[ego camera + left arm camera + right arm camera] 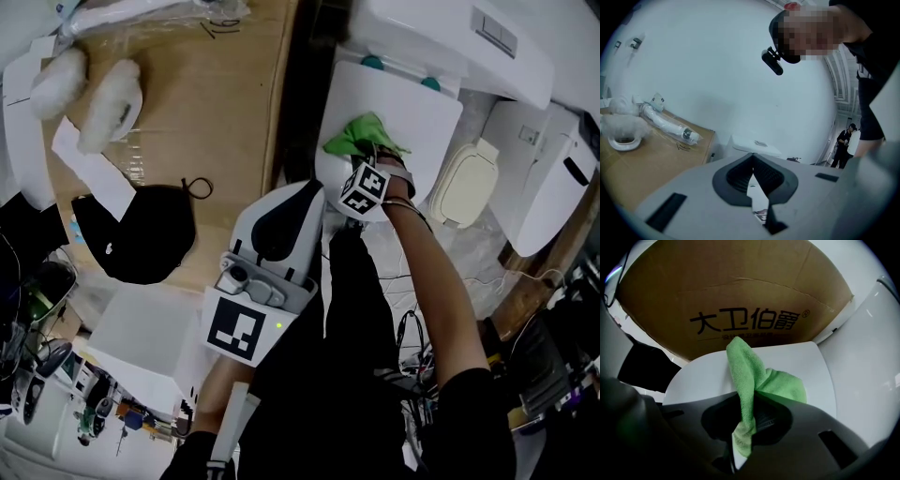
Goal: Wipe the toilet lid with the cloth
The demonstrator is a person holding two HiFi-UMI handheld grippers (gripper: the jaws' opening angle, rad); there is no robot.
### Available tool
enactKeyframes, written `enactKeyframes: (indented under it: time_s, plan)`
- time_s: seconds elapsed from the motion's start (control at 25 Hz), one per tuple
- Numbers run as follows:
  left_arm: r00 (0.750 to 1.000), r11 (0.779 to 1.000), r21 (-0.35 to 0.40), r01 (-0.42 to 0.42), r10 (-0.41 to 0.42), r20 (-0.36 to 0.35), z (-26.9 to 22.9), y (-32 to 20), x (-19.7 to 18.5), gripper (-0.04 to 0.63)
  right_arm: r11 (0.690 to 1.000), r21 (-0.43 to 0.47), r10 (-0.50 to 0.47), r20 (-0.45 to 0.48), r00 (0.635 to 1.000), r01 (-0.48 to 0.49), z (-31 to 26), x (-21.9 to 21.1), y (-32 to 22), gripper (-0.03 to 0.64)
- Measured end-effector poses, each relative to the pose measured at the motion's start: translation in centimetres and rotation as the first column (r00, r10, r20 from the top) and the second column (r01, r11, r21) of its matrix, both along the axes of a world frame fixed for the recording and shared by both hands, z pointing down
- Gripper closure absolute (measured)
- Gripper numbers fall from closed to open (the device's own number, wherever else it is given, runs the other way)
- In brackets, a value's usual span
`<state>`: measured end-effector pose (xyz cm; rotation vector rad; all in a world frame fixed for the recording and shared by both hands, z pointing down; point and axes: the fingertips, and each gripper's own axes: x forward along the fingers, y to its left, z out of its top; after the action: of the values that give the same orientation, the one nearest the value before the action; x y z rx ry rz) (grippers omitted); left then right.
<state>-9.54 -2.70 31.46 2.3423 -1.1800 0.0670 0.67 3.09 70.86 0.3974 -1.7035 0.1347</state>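
The green cloth (pixel 364 137) (bunched and crumpled, microfiber by the look) sits on the closed white toilet lid (pixel 419 122), near the lid's front left edge.

1. Left gripper (pixel 302 199): pale grey-white shell with a black teardrop-shaped recess, a grey fitting behind it, and a large black-and-white square marker (pixel 234 330).
2. Right gripper (pixel 372 161): small cube (pixel 365 188) faced with black-and-white square markers.
3. Clothing: black short sleeve (pixel 469 412), black garment (pixel 361 309) below; thin bands (pixel 401 200) round the right wrist.
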Motion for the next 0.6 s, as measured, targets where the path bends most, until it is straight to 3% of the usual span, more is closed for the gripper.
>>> enactKeyframes:
  time_s: [0.24,0.6]
  plan:
    - [1.000,1.000,-0.002,0.010,-0.010,0.002,-0.1,1.3,0.5,0.594,0.998,-0.054,0.011,0.003,1.000,-0.011,0.4,-0.2,5.0,0.566]
    - [0.999,0.999,0.000,0.032,-0.032,-0.001,-0.2,2.8,1.2,0.594,0.979,-0.204,0.009,0.029,1.000,-0.003,0.9,-0.6,15.0,0.566]
